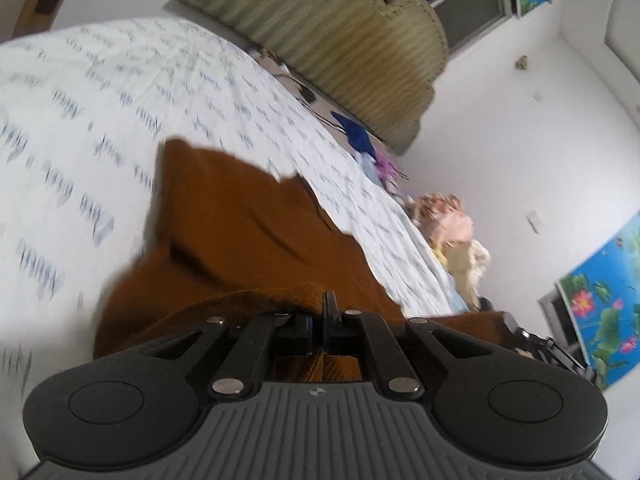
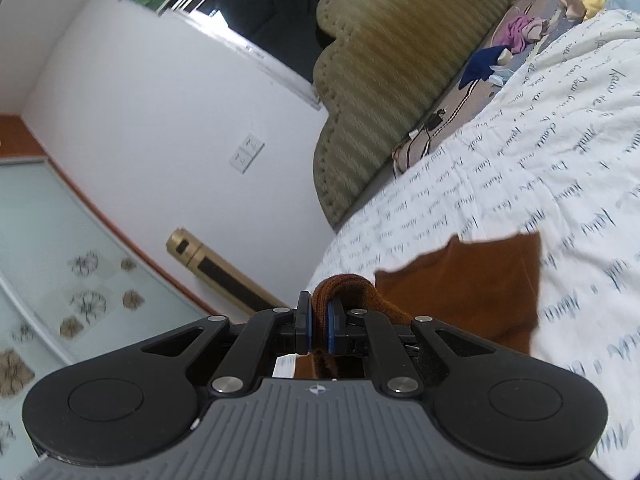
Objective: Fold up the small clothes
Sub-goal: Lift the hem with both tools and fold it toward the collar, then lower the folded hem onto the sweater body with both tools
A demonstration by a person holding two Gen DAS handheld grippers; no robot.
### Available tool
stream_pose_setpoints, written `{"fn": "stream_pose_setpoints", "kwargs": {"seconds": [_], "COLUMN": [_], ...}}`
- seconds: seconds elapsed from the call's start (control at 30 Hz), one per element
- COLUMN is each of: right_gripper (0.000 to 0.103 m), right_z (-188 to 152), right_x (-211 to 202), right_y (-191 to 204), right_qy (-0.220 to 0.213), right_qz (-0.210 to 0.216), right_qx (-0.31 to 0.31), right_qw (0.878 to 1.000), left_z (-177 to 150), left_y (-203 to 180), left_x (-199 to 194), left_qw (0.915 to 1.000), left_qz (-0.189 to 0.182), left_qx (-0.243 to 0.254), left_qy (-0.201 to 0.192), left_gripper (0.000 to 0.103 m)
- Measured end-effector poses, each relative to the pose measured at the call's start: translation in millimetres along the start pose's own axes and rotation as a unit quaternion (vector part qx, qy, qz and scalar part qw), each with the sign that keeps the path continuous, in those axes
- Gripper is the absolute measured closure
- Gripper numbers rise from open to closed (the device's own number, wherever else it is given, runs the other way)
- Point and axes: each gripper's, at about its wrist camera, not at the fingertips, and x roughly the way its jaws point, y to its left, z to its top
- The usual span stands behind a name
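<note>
A small brown garment hangs over a bed with a white, script-printed sheet. My left gripper is shut on the garment's near edge, which bunches over the fingertips. In the right wrist view the same brown garment stretches right from my right gripper, whose blue-padded jaws are shut on a rolled brown hem. Both grippers hold the cloth lifted above the sheet. The right gripper's body also shows at the left wrist view's right edge.
An olive padded headboard runs along the far side of the bed. Loose clothes lie near it: a blue piece, a purple one and a pink and cream pile. White walls, a dark window and a gold standing unit surround the bed.
</note>
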Motion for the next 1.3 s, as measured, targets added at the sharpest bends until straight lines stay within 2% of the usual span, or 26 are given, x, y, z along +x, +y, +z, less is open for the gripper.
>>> {"fn": "stream_pose_setpoints", "kwargs": {"seconds": [0.17,0.37,0.47,0.53,0.63,0.7,0.77,0.87,0.93,0.97,1.0,1.07,1.13,1.17,1.2,1.3], "right_gripper": [0.09,0.09,0.09,0.09,0.09,0.09,0.088,0.087,0.087,0.087,0.087,0.087,0.087,0.087,0.087,0.087], "right_z": [29.1,50.1,49.2,45.4,42.1,43.5,44.7,42.8,34.8,27.9,19.6,0.6,-14.1,-18.6,-21.1,-12.3], "right_x": [47.4,101.5,126.5,139.1,149.1,151.1,148.9,139.5,135.6,137.9,142.5,154.4,171.8,181.9,192.6,224.6], "right_y": [-16.4,-66.5,-99.6,-119.6,-141.2,-141.4,-132.1,-104.7,-86.8,-79.2,-71.3,-58.6,-51.7,-50.7,-49.6,-53.5], "right_qy": [-0.015,-0.045,-0.047,-0.047,-0.045,-0.043,-0.039,-0.024,0.022,0.05,0.082,0.132,0.162,0.168,0.172,0.158], "right_qz": [-0.016,-0.069,-0.12,-0.158,-0.183,-0.193,-0.185,-0.156,-0.124,-0.122,-0.121,-0.132,-0.156,-0.17,-0.182,-0.22], "right_qx": [0.012,0.065,0.107,0.121,0.143,0.123,0.099,0.045,0.02,0.008,-0.01,-0.05,-0.087,-0.102,-0.117,-0.145], "right_qw": [1.0,0.994,0.986,0.979,0.972,0.972,0.977,0.986,0.992,0.991,0.989,0.981,0.97,0.965,0.961,0.952], "left_z": [57.5,111.4,122.0,127.0,133.0,135.1,138.9,154.1,166.0,169.4,170.3,160.9,147.5,144.2,143.9,147.0], "left_y": [1.1,0.7,15.3,32.7,45.5,38.6,26.8,12.3,7.3,5.6,4.8,8.5,7.9,8.6,12.8,15.8], "left_x": [52.4,123.9,166.9,196.1,219.7,218.6,209.8,195.8,192.4,193.6,195.0,192.6,186.0,182.6,177.1,160.0], "left_qw": [0.9993,0.9954,0.9907,0.9886,0.9864,0.9864,0.9873,0.9921,0.9945,0.9936,0.9899,0.9785,0.9627,0.9541,0.9509,0.9639], "left_qz": [0.035,0.088,0.134,0.146,0.153,0.154,0.149,0.118,0.097,0.098,0.116,0.178,0.238,0.267,0.282,0.248], "left_qx": [0.007,0.037,0.027,0.003,-0.014,0.01,0.038,0.033,0.011,0.012,0.015,0.028,0.089,0.108,0.106,0.085], "left_qy": [-0.007,-0.012,0.003,0.035,0.058,0.055,0.041,0.029,0.038,0.056,0.079,0.099,0.091,0.081,0.071,0.048], "left_gripper": [0.099,0.099,0.099,0.099,0.098,0.098,0.098,0.098,0.098,0.098,0.097,0.098,0.097,0.097,0.097,0.097]}}
